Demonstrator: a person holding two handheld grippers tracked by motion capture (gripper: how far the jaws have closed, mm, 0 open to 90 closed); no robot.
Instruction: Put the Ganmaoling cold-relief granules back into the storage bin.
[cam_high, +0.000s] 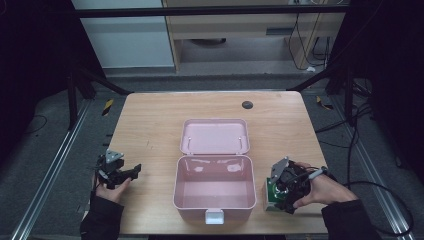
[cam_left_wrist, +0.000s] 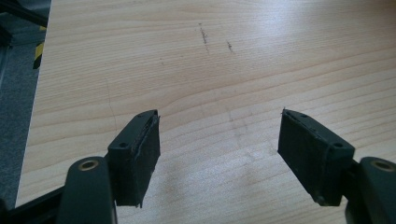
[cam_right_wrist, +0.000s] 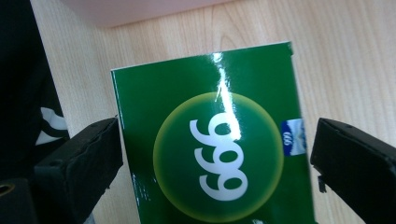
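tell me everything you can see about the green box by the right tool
The green box is a glossy, cardboard-looking carton with a yellow-green circle holding white digits that read 999 upside down, plus a small blue-and-white mark near one edge. It lies flat on the wooden table, just right of the open pink case. The right tool hangs over it, jaws open on either side; contact can't be told.

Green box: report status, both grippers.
Right gripper open, jaws either side of green box. Left gripper open over bare table. Pink case open beside box, nothing blocking.
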